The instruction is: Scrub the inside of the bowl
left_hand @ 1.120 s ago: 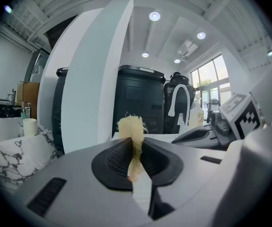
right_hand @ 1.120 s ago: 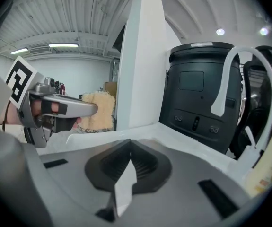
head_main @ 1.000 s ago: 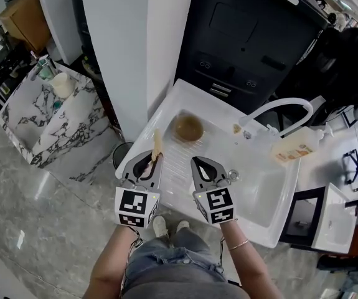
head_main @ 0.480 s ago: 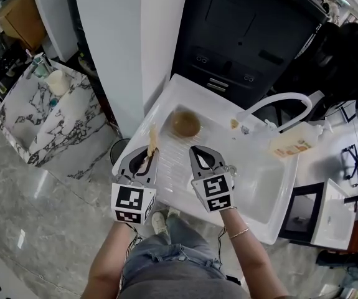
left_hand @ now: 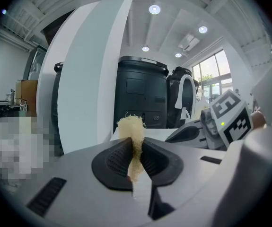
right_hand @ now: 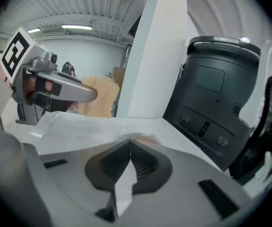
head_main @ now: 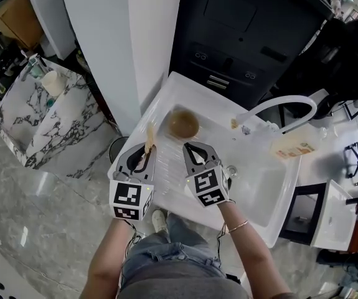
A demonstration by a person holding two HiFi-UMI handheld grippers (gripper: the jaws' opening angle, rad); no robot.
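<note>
1. Brown and small in the head view, the bowl (head_main: pixel 183 124) shows its inside only as a darker patch, and I cannot tell if it is clean or dirty.
2. Neither gripper view shows the bowl clearly, because each gripper's own grey jaw body fills the lower half of its view.
3. It stands on the ribbed draining part of a white sink unit (head_main: pixel 256 179), near the far left corner. It is ahead of the 2 grippers and apart from both.
4. On the right, a white faucet (head_main: pixel 284 102) arches over the basin, and a pale orange bottle (head_main: pixel 291 147) lies just beside the basin.
5. Behind the sink there is a black cabinet (head_main: pixel 247 30) and a white pillar (head_main: pixel 147 36). A marble-patterned basin (head_main: pixel 48 126) stands well apart on the left, on a grey polished floor (head_main: pixel 54 229).
6. The left gripper (head_main: pixel 146 149) (left_hand: pixel 136 143) has its jaws pressed together on a yellowish fibrous sponge (left_hand: pixel 132 126) (head_main: pixel 149 137). The sponge sticks out past the tips toward the bowl and is near it, but does not touch it.
7. The right gripper (head_main: pixel 190 147) (right_hand: pixel 130 143) has its jaws closed, tips meeting, with nothing between them. It hangs over the draining part, just beside the left one.
</note>
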